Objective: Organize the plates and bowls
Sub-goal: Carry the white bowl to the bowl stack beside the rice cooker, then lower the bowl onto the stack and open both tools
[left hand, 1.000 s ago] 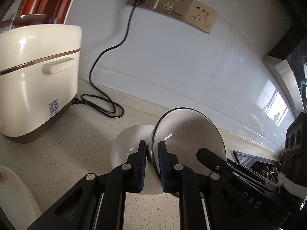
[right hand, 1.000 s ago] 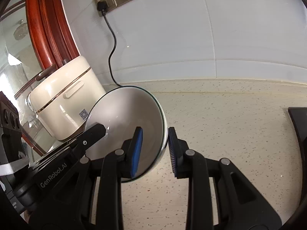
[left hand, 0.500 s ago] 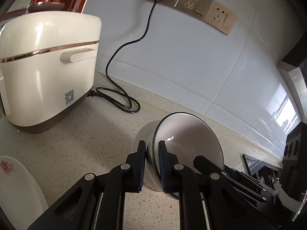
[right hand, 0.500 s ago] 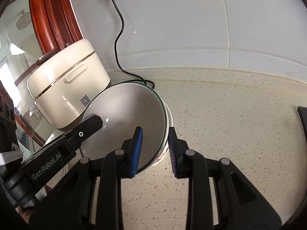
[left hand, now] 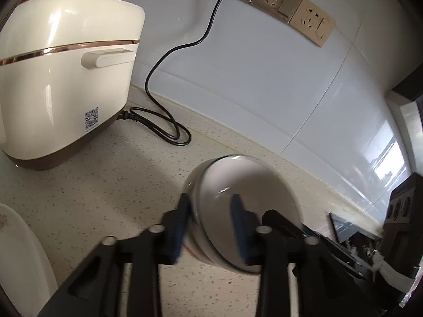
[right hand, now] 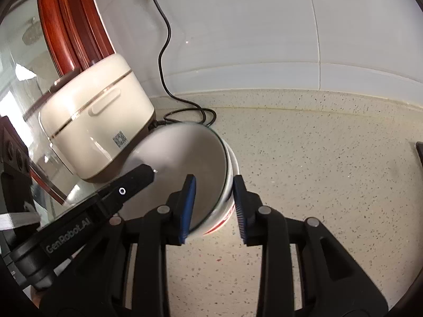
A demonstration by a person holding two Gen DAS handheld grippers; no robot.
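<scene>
The green-rimmed bowl [right hand: 185,169] sits nested in the red-marked bowl [right hand: 229,185] below it, both on the counter [right hand: 330,185] just in front of the rice cooker [right hand: 97,121]. I judge the stacking step to be ending. My left gripper [left hand: 210,227] has just been opening, its jaws now clear either side of the rim. My right gripper [right hand: 212,208] has eased open too, straddling the rim without pinching it. Next I should draw both back without tipping the stack, then fetch the plate [left hand: 18,251] nearer me than the cooker.
</scene>
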